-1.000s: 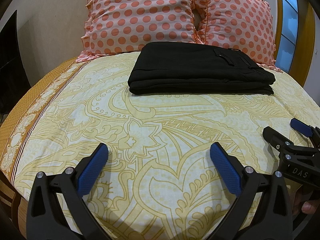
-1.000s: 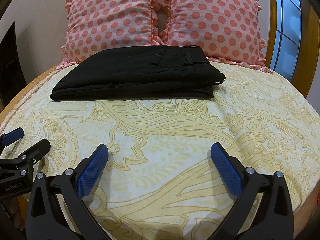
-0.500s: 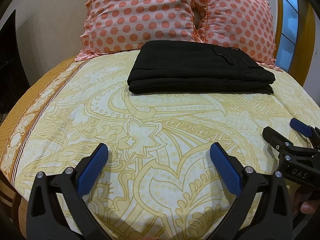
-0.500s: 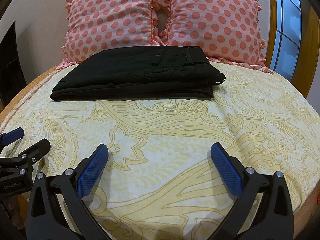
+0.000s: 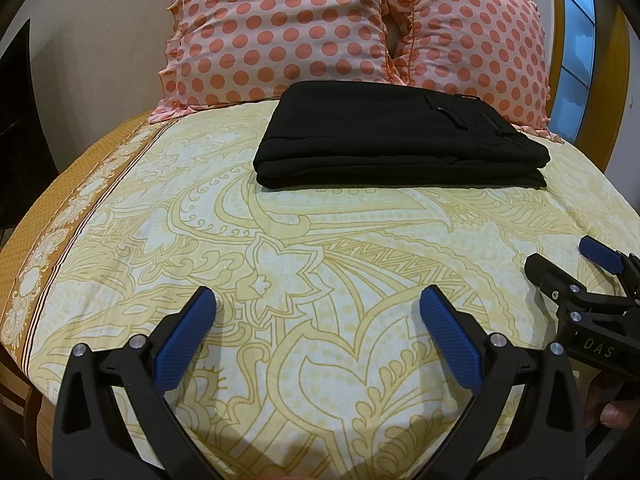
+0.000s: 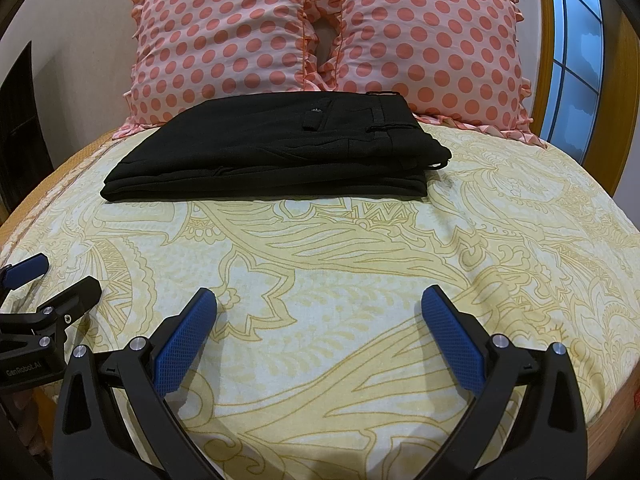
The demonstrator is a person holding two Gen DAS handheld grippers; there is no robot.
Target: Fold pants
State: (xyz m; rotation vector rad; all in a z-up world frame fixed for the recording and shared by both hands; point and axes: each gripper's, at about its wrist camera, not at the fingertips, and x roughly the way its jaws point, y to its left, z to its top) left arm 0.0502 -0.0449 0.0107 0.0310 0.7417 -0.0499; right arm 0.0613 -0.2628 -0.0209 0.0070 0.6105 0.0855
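Black pants [image 5: 400, 144] lie folded in a flat rectangular stack at the far side of the bed, just before the pillows; they also show in the right wrist view [image 6: 280, 148]. My left gripper [image 5: 316, 300] is open and empty, low over the near part of the bedsheet, well short of the pants. My right gripper [image 6: 320, 300] is open and empty at the same distance. Each gripper shows at the edge of the other's view: the right one [image 5: 568, 260] and the left one [image 6: 56, 276].
Two pink pillows with orange dots [image 5: 280, 28] [image 6: 432, 36] lean against the wall behind the pants. The yellow patterned bedsheet [image 5: 320, 240] covers the bed; its orange border [image 5: 60, 200] runs along the left edge. A window with a wooden frame [image 6: 576, 40] is at the right.
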